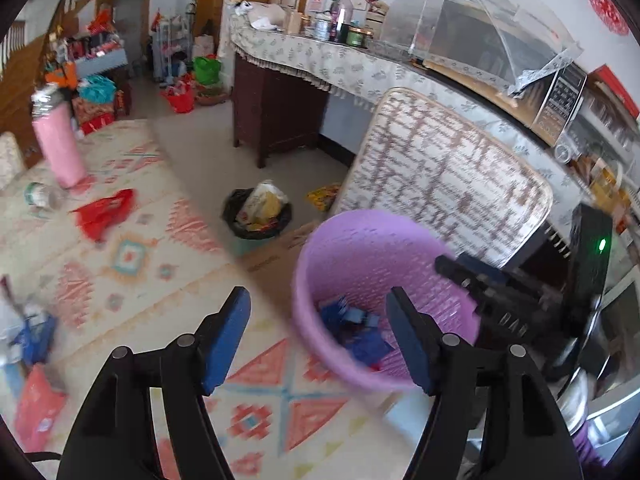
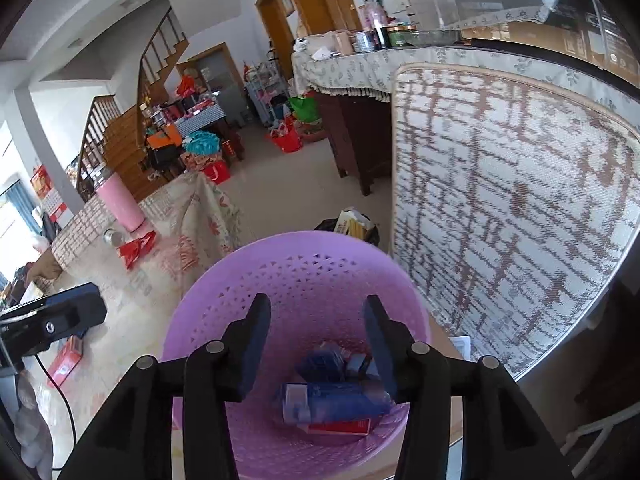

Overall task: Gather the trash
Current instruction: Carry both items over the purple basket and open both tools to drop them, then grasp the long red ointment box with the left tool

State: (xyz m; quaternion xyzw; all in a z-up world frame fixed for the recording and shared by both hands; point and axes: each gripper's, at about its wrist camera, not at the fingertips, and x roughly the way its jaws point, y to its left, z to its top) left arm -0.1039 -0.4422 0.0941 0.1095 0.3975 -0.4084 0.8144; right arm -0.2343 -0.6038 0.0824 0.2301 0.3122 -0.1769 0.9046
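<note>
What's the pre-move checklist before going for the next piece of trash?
1. Right gripper empty and open: ok.
2. Left gripper empty and open: ok.
3. Purple basket upright, earlier trash inside: ok, blue packets lie at the bottom.
4. Next target in view: ok, red wrapper lies on the patterned cloth.
5. Path to it clear: cannot tell, left view is motion-blurred.
6. Pink bottle near the wrapper standing upright: ok, avoid knocking it.
</note>
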